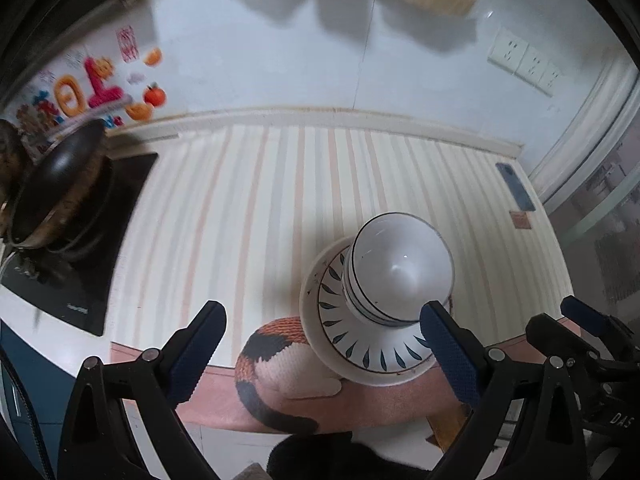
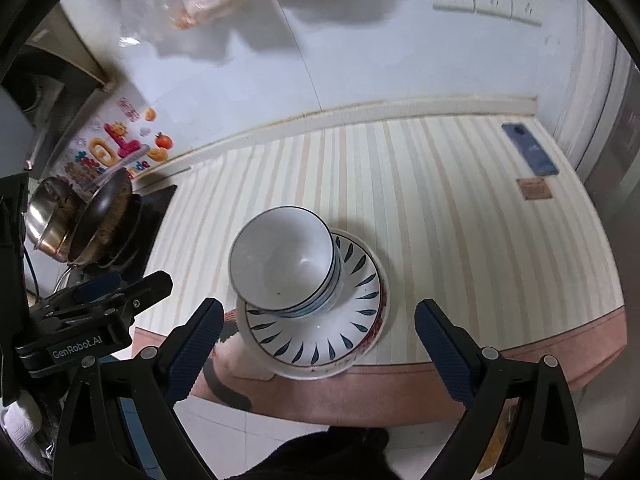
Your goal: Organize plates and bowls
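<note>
A stack of white bowls with blue rim lines (image 1: 400,268) (image 2: 286,260) stands on stacked plates with blue leaf marks (image 1: 352,344) (image 2: 320,344) near the front edge of the striped counter mat (image 1: 260,208) (image 2: 460,220). My left gripper (image 1: 320,344) is open and empty, above and in front of the stack, its right finger (image 1: 444,344) close to the bowls. My right gripper (image 2: 318,344) is open and empty, its fingers either side of the plates and above them. Each gripper shows at the other view's edge.
A knitted orange, black and white mat (image 1: 276,360) (image 2: 240,364) lies partly under the plates. A black pan (image 1: 60,184) (image 2: 100,216) on a stove (image 1: 92,248) is at the left. A blue phone (image 1: 516,192) (image 2: 530,148) and a brown card (image 2: 534,189) lie at the far right.
</note>
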Demonstrator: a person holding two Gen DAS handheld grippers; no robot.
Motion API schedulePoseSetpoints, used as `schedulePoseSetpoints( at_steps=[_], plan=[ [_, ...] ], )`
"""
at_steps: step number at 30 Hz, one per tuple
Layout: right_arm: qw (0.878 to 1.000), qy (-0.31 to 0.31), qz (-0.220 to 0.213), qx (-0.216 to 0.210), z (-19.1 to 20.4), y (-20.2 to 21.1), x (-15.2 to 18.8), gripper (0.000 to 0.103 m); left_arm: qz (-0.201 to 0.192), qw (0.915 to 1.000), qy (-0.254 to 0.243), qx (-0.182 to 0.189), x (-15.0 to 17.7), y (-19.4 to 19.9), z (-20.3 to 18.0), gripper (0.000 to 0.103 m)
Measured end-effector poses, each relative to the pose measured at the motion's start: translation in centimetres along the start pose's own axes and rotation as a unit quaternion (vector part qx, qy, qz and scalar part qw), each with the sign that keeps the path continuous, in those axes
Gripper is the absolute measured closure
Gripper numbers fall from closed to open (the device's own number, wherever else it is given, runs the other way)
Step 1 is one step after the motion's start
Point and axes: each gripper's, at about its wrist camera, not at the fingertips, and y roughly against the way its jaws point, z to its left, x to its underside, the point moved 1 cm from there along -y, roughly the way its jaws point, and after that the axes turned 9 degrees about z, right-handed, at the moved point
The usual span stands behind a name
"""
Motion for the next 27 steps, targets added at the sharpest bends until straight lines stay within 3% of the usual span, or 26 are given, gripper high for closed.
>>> schedulePoseSetpoints(
  at_steps=[5, 15, 27],
  plan=[
    [0.999, 0.021, -0.036, 0.003, 1.5, 5.1, 2.9, 0.004, -0.049, 0.9986, 0.007, -0.02, 3.4, 5.4, -0.3, 0.003],
    [0.995, 0.05, -0.088, 0.011, 4.5, 14.6, 9.4, 0.002, -0.097, 0.9945, 0.024, -0.033, 9.8, 13.9, -0.3, 0.003],
    [0.991, 0.04, -0.126, 0.025, 6.2, 20.4, 14.5, 0.002, -0.132, 0.9899, 0.02, -0.048, 14.5, 18.4, 0.6, 0.003]
  ],
)
